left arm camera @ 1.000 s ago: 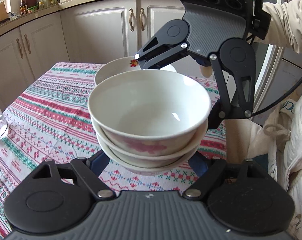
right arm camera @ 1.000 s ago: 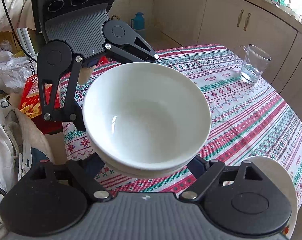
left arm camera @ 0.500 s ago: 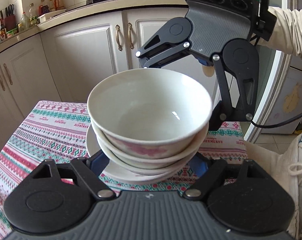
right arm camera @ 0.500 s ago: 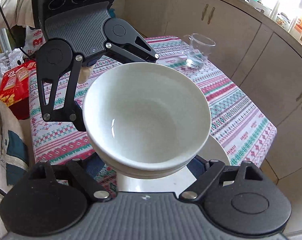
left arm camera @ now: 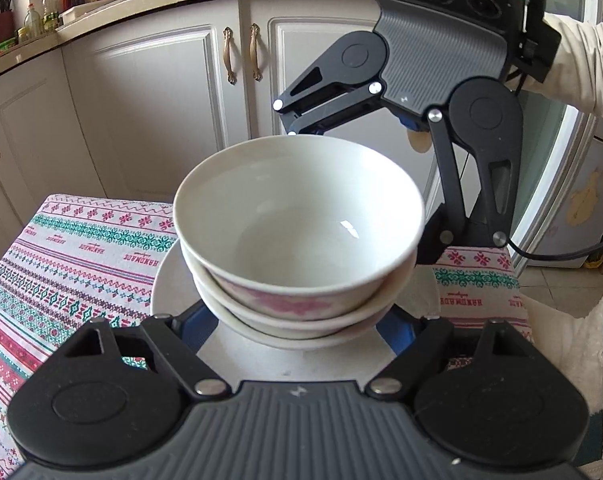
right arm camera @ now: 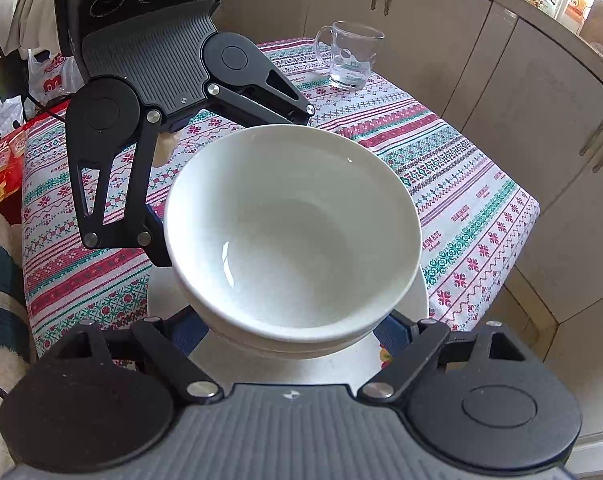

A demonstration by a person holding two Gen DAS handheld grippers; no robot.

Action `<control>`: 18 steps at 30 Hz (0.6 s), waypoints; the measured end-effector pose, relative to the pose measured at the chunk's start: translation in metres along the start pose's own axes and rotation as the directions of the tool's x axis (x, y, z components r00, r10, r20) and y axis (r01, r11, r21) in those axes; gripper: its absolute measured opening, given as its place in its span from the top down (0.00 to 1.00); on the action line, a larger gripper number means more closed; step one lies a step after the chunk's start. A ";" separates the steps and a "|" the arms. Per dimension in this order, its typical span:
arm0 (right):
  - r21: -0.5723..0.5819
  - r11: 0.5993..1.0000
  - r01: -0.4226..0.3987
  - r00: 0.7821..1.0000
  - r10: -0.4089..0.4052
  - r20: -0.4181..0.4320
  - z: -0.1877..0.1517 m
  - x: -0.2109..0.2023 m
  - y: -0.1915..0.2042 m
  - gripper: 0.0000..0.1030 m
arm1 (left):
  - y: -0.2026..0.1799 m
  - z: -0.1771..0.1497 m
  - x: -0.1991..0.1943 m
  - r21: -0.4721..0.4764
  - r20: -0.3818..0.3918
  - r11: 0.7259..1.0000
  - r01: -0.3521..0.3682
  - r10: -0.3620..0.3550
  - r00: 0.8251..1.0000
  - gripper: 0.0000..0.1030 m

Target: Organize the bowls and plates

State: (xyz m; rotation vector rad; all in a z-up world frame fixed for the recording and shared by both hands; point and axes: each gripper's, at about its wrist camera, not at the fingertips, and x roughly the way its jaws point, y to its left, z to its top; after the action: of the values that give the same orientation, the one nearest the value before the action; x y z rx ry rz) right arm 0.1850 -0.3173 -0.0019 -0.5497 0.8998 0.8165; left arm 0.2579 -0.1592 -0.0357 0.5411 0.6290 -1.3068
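A stack of white bowls (left arm camera: 297, 232) with a pink pattern on the outside is held between both grippers, over a white plate (left arm camera: 169, 284) on the striped tablecloth. My left gripper (left arm camera: 297, 320) clamps the stack's lower part from one side. My right gripper (right arm camera: 293, 332) clamps it from the opposite side. The stack (right arm camera: 293, 232) and the plate (right arm camera: 161, 292) also show in the right wrist view. Each gripper appears behind the bowls in the other's view. Whether the stack touches the plate is hidden.
A glass mug (right arm camera: 351, 56) stands at the table's far corner. White kitchen cabinets (left arm camera: 161, 100) stand past the table edge. A red box (right arm camera: 1, 160) and bags lie on the floor beside the table. A fridge door (left arm camera: 581, 200) is at the right.
Both grippers carried the bowl stack across the table towards the corner. The white plate, earlier beyond the stack, now lies directly under it.
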 end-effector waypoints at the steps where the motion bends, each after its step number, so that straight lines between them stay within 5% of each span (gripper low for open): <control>1: 0.000 1.000 -0.003 1.000 0.003 0.001 0.000 0.001 -0.001 0.12 | 0.000 0.000 0.000 -0.003 -0.002 1.000 0.001 -0.001 1.000 0.18; 11: 0.038 0.999 -0.032 1.000 0.032 0.001 -0.002 0.007 -0.009 0.12 | 0.001 -0.002 -0.002 -0.019 0.005 1.000 -0.001 0.001 1.000 0.18; 18: 0.081 0.997 0.008 1.000 -0.010 0.024 -0.008 0.002 0.000 0.05 | -0.017 -0.009 -0.021 -0.043 0.041 0.993 -0.111 0.113 0.993 0.06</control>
State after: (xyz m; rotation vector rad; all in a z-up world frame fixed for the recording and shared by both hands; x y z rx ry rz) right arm 0.1820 -0.3225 -0.0077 -0.4720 0.9037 0.7742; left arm 0.2376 -0.1413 -0.0275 0.5064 0.5795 -1.1947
